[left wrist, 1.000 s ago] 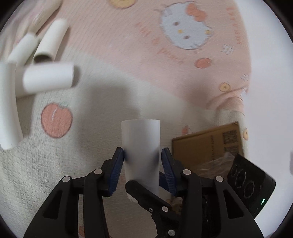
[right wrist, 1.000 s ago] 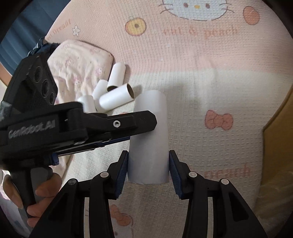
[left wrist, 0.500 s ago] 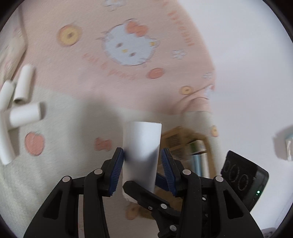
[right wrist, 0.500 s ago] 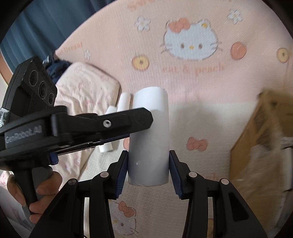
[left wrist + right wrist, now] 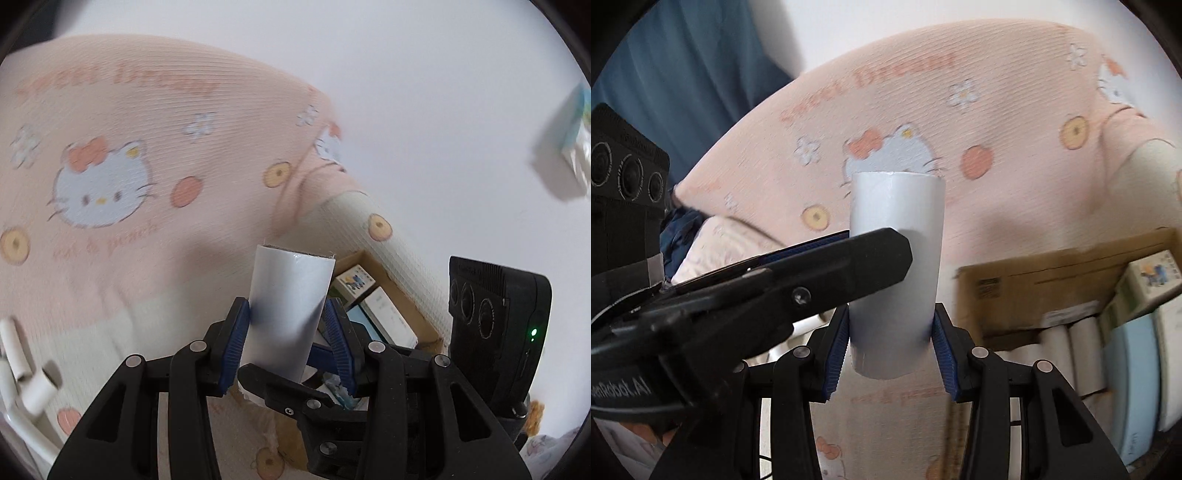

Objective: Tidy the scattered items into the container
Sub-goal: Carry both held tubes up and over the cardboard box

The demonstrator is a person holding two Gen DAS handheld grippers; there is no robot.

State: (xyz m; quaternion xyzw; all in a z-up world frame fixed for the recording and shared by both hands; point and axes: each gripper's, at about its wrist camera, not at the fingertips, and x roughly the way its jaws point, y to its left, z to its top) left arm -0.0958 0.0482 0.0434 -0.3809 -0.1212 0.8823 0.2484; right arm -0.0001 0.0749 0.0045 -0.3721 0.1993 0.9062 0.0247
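Pink cat-print blanket filling frame left, white wall upper right, cardboard box lower right, left gripper and right gripper each pinching a white paper tube.

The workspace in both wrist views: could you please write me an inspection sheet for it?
Surface: pink and cream blanket with cat and peach print.
Job's things: white tube in the left gripper; white tube in the right gripper; loose tubes on the blanket; cardboard box already holding tubes and small cartons.
Clutter: pillow at the blanket's edge.
Grippers: both shut on a tube, left crossing in front of right.
Cables: nothing seen.
Surroundings: white wall, blue curtain.
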